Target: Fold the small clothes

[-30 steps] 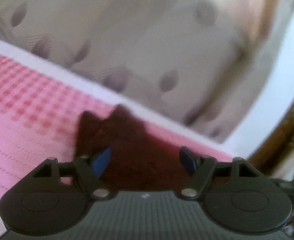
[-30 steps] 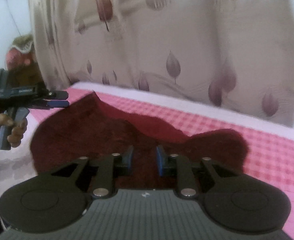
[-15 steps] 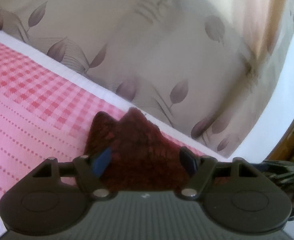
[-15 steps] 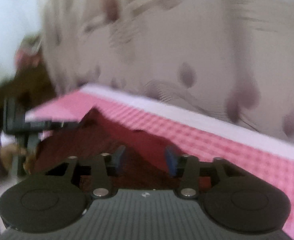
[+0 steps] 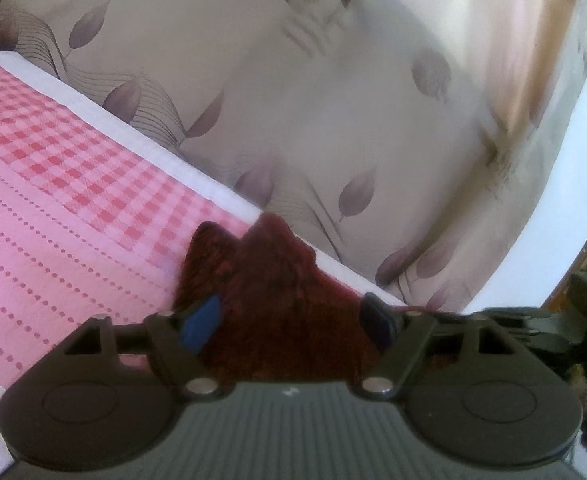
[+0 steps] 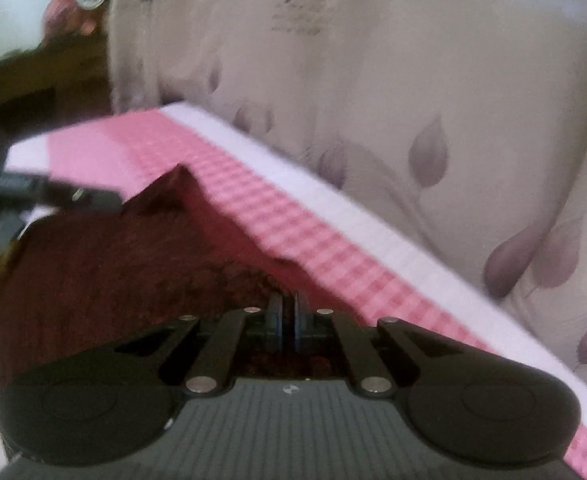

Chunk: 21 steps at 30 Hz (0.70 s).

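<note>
A fuzzy maroon garment (image 5: pixel 277 296) lies low and centre in both views on the pink checked bed cover (image 5: pixel 65 184), the left gripper (image 5: pixel 293 320) with jaws spread around its raised corner, the right gripper (image 6: pixel 288 320) with jaws pinching its edge.

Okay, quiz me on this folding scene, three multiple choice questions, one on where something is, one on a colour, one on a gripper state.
1. Where does the fuzzy garment lie?
A. On the pink checked bedspread
B. On a wooden floor
C. Inside a basket

2. What colour is the garment?
A. Navy blue
B. Dark maroon
C. Yellow

3. How does the right gripper stand?
A. Wide open
B. Out of view
C. Shut on the garment

Answers:
1 A: pink checks surround the fabric in both views.
2 B: the pile reads deep red-brown.
3 C: its pads meet with fabric between them, while the left gripper is open.
</note>
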Each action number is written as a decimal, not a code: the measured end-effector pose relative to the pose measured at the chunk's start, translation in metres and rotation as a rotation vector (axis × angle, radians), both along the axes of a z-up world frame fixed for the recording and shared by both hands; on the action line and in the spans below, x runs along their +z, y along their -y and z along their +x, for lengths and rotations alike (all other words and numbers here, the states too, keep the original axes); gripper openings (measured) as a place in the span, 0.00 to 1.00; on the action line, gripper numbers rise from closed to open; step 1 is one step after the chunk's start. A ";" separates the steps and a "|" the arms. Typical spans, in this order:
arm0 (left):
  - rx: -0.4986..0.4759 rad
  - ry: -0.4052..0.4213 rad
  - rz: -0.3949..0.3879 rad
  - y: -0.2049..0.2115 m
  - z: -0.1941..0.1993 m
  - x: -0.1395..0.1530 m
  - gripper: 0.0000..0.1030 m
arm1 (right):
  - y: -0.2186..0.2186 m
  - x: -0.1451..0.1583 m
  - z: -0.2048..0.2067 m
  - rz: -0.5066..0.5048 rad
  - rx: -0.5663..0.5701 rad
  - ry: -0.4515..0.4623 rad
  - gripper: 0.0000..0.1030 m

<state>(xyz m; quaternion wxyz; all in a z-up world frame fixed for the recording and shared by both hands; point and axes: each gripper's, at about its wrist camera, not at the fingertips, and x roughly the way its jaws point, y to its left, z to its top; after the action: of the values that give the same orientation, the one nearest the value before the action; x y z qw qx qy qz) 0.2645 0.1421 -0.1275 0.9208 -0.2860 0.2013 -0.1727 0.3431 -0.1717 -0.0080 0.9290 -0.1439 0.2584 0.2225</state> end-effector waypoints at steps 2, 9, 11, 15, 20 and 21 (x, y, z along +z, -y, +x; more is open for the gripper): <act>0.015 -0.001 -0.004 -0.001 -0.001 -0.001 0.79 | 0.000 -0.011 0.015 -0.011 -0.025 -0.019 0.07; 0.036 -0.021 0.003 -0.002 0.000 -0.002 0.79 | 0.000 -0.053 0.024 0.008 -0.040 -0.061 0.13; 0.035 -0.025 0.019 0.000 0.000 -0.001 0.80 | 0.012 -0.043 0.023 0.097 -0.065 -0.074 0.31; 0.031 -0.023 0.039 0.003 0.000 0.000 0.82 | 0.032 -0.012 -0.007 0.210 -0.105 -0.020 0.32; 0.034 -0.025 0.060 0.007 0.000 0.001 0.82 | 0.040 -0.016 -0.041 0.091 -0.159 -0.018 0.32; 0.033 -0.023 0.068 0.008 0.000 0.001 0.82 | 0.042 -0.024 -0.038 0.078 -0.181 -0.051 0.32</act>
<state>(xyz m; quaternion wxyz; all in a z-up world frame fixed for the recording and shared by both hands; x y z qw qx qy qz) 0.2647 0.1345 -0.1262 0.9303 -0.2599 0.2128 -0.1471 0.3053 -0.2137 -0.0321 0.9433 -0.0779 0.2849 0.1514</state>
